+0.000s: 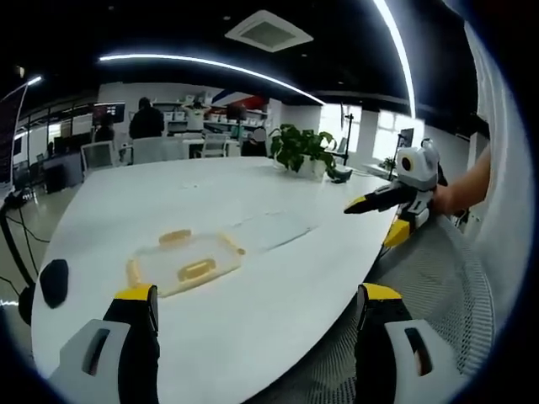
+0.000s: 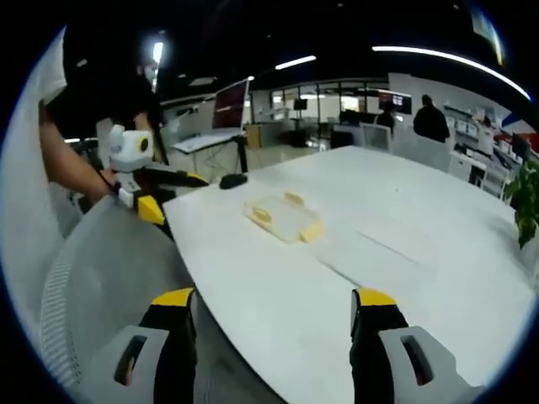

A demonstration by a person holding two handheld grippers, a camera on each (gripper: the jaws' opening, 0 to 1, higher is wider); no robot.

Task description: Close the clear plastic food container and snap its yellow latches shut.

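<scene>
tongs (image 1: 257,305) apart, container (image 1: 185,262) flat

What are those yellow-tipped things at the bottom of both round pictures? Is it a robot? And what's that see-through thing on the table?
No robot. A person holds one claw in each hand, and a small camera rides on each claw. One picture looks out from the left claw, the other from the right claw. The yellow tips are each claw's two fingers. Both claws are open and hold nothing. Each camera also sees the other claw at the picture's side, with the person's arm behind it. On the white table lies a clear box with yellow latches. Farther off stand a plant and a small black thing. People sit at desks behind.
</scene>
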